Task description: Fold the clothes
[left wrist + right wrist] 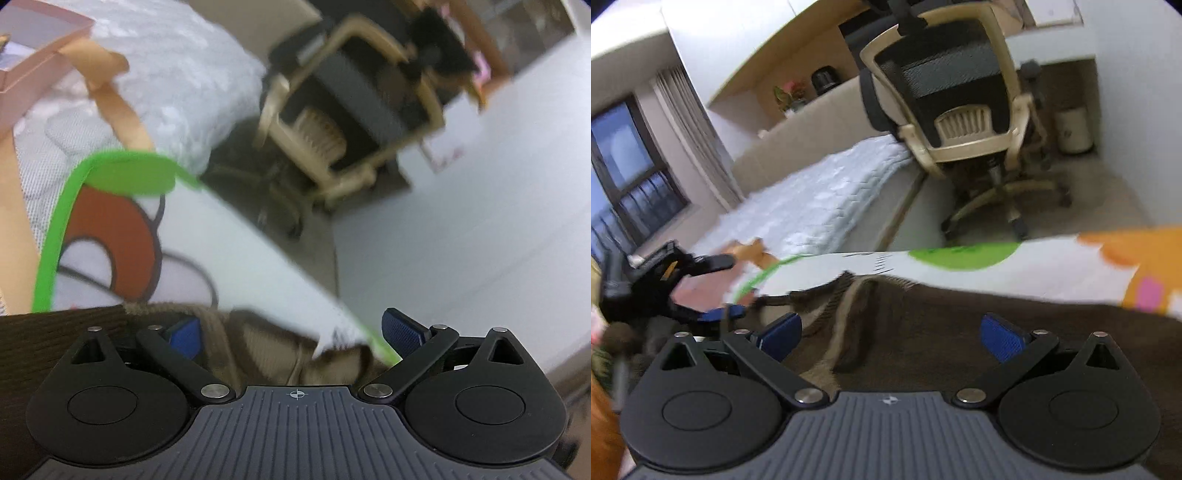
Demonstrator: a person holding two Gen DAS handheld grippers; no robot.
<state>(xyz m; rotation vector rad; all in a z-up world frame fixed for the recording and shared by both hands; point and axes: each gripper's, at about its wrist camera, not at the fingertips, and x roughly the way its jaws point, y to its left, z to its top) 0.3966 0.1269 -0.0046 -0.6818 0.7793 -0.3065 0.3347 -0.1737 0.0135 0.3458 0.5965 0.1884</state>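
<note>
Both pairs of jaws stand wide apart with nothing pinched: the left gripper (293, 334) has its blue pads (402, 332) spread either side of a ribbed tan edge of the brown garment (258, 347), and the right gripper (892, 332) is spread the same way over the dark brown body of that garment (942, 332), a tan band running up between its fingers. The cloth lies directly under and ahead of both sets of jaws, on a white printed mat (229, 236) with a green border; the left tool shows in the right wrist view, off to that gripper's left and near the same tan edge. The main risk, as I judge it, is a poor bite: the bunched ribbing between the left jaws could give only one layer, or the jaws could catch the mat's edge along with the cloth, dragging it and spoiling the fold. Both views are motion-blurred, so speed could add to a missed grip. The garment's long axis seems to run crosswise, from the left jaws toward the right and beyond, but its far end is out of view, so which end points where I cannot tell.
</note>
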